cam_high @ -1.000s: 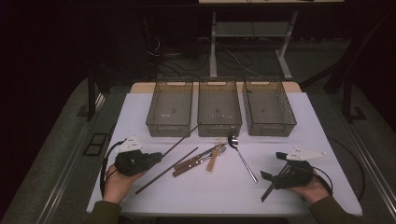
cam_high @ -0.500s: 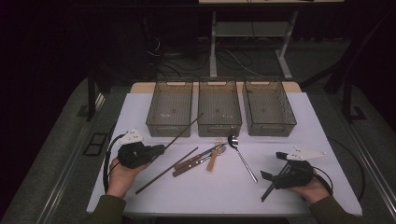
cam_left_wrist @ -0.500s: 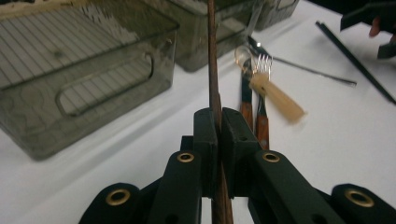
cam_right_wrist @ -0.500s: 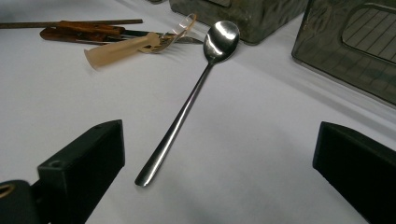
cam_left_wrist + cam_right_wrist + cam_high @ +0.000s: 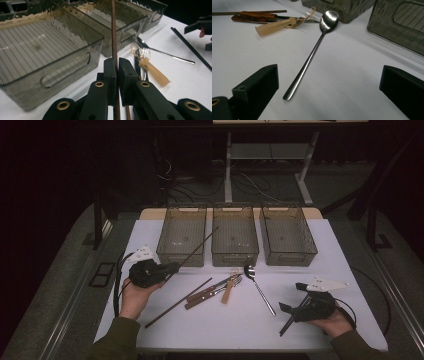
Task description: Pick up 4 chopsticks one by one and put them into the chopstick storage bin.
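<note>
Three smoked clear plastic bins (image 5: 235,237) at twelve o'clock hold nothing. Left hand-held gripper (image 5: 117,71) clamps a thin, straight brown wooden chopstick (image 5: 113,32); right hand-held gripper (image 5: 329,85) stands agape.

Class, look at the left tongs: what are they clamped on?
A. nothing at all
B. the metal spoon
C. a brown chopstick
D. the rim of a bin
C: in the left gripper view the left tongs are pressed shut on a brown chopstick, while the spoon lies free on the table.
</note>
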### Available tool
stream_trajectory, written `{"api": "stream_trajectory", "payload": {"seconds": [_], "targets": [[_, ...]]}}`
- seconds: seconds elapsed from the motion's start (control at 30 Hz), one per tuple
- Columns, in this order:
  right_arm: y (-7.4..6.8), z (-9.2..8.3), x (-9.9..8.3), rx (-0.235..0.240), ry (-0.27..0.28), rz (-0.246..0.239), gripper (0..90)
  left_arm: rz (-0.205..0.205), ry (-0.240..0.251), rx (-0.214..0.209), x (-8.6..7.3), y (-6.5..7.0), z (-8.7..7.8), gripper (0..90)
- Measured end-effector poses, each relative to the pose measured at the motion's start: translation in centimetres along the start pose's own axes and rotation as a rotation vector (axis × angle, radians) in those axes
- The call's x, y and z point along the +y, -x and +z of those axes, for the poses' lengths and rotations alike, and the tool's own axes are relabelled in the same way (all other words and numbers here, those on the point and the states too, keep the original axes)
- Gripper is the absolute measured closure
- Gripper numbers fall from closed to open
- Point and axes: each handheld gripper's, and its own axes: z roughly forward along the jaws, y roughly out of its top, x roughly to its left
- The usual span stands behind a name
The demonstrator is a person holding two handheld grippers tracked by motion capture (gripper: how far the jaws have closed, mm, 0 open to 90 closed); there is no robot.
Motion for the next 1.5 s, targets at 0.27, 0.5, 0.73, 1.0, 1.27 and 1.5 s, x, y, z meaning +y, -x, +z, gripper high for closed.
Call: {"api": "stream_trajectory", "payload": {"seconds": [0.27,0.5,0.73,1.0,1.27,1.5], "targets": [[0.0,0.0,0.0,0.001,0.002,0.003,2.4,-0.007,0.023,0.011,1.0,-0.6,1.1,84.8],[0.0,0.0,0.0,0.000,0.003,0.004,2.4,0.007,0.039,0.034,2.0,-1.2,2.0,84.8],[0.0,0.0,0.0,0.000,-0.001,0.007,2.4,0.011,0.043,0.045,2.8,-2.0,3.0,84.8],[0.1,-0.1,0.0,-0.003,0.000,0.013,2.4,0.005,0.068,0.043,3.8,-3.0,4.1,84.8],[0.2,-0.1,-0.1,-0.008,0.005,0.022,2.4,0.011,0.070,0.054,4.5,-4.6,5.3,84.8],[0.3,-0.1,-0.2,-0.012,0.004,0.037,2.4,0.008,0.068,0.082,5.0,-6.3,6.2,84.8]]}}
